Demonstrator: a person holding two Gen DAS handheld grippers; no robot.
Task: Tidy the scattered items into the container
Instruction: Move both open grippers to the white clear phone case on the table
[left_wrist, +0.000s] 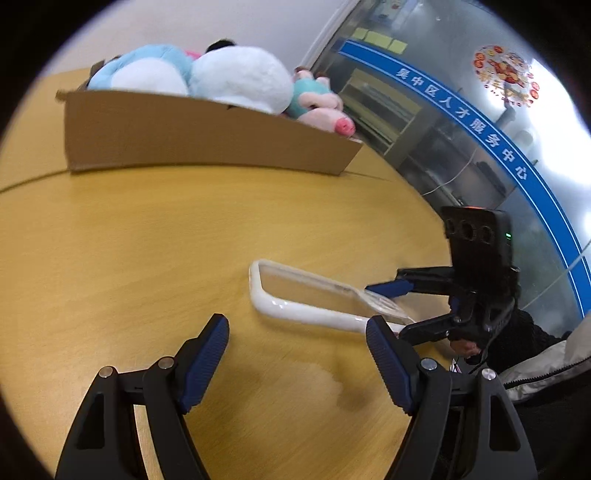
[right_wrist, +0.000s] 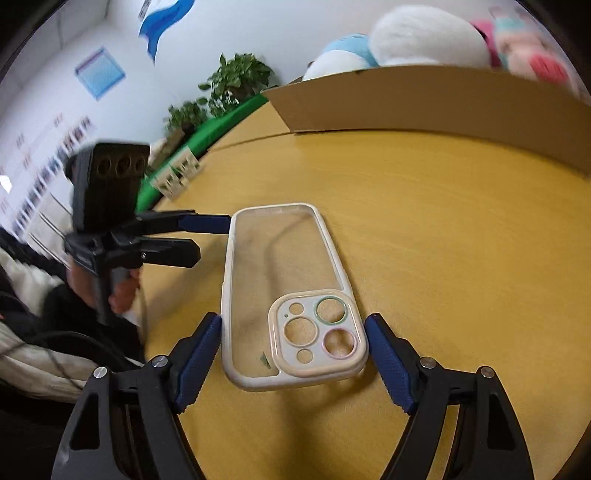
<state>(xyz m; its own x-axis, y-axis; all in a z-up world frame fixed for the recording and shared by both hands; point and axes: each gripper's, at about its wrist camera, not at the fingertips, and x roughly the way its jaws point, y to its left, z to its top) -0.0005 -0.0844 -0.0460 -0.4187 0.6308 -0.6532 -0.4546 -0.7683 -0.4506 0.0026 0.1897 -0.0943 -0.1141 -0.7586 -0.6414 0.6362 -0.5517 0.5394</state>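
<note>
A clear phone case (right_wrist: 280, 266) with a white rim lies flat on the wooden table (right_wrist: 461, 240), camera cut-outs nearest me. My right gripper (right_wrist: 293, 319) straddles that end, and its blue pads (right_wrist: 199, 354) meet both long edges of the case. In the left wrist view the phone case (left_wrist: 295, 310) sits just ahead and to the right, with the right gripper (left_wrist: 386, 308) around its far end. My left gripper (left_wrist: 295, 323) is open over bare wood with nothing between its fingers. The cardboard box (left_wrist: 203, 133) stands behind, piled with plush toys (left_wrist: 236, 77).
The box (right_wrist: 443, 99) lies across the back of the table. A glass wall with a blue band (left_wrist: 480, 133) runs along the right. Potted plants (right_wrist: 236, 81) and a green board stand past the table's left edge. A person's hand (right_wrist: 122, 291) holds the left gripper (right_wrist: 210, 238).
</note>
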